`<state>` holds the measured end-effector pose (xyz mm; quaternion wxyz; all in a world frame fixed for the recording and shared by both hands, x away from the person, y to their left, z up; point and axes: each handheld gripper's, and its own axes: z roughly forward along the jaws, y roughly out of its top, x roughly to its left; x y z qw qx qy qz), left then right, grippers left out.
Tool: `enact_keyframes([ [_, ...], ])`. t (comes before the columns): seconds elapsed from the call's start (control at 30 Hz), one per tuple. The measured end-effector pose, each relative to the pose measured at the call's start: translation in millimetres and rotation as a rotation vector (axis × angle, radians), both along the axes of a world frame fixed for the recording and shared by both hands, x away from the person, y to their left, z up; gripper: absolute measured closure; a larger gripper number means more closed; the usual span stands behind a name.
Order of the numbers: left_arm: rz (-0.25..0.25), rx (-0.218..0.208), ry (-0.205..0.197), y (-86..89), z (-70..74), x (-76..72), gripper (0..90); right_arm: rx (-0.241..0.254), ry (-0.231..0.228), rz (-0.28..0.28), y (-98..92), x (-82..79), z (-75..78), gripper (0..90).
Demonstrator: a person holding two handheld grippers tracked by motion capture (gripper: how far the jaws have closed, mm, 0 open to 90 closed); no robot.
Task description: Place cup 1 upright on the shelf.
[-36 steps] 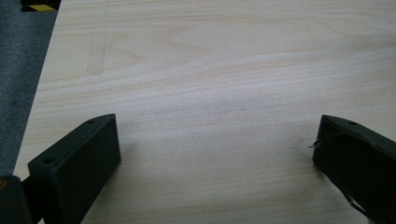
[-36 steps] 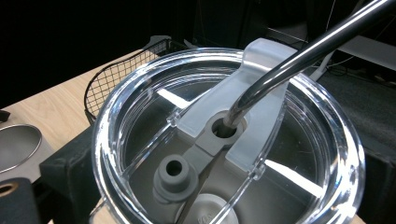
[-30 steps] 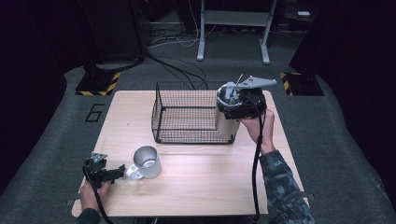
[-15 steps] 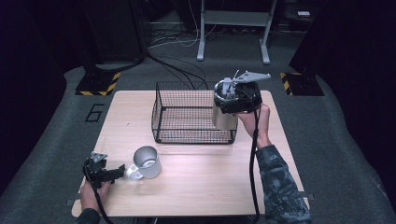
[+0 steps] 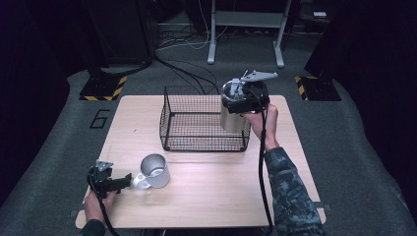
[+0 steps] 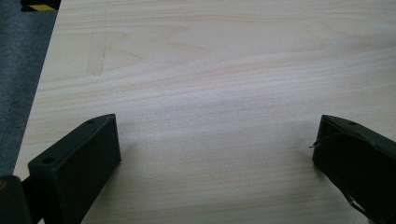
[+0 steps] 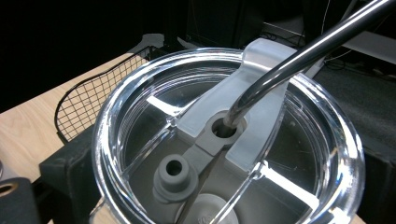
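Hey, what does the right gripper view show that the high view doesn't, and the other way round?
Right gripper view alone: the tumbler's clear lid close up, with its metal straw passing through a hole. High view alone: the steel mug by the left claw, and the hand holding the right claw. Both share the tumbler, wire basket and wooden table.

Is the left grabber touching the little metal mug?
Cannot tell. In the high view the left gripper reaches right up to the mug at its handle, but no gap or contact shows plainly. The left gripper view shows wide-open jaws over bare table.
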<state>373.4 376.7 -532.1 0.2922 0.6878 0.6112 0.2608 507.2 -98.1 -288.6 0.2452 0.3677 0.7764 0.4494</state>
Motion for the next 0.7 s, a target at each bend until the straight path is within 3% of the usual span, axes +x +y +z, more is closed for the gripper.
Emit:
enact_keyframes([
  [0.57, 0.000, 0.000, 0.000, -0.1, 0.0, 0.0, 0.6, -0.025, 0.039, -0.030, 9.8, 32.2, -24.0, 3.5],
  [0.7, 0.000, 0.000, 0.000, 0.0, 0.0, 0.0, 0.6, -0.018, 0.065, -0.053, 10.5, 39.4, -31.5, 3.4],
])
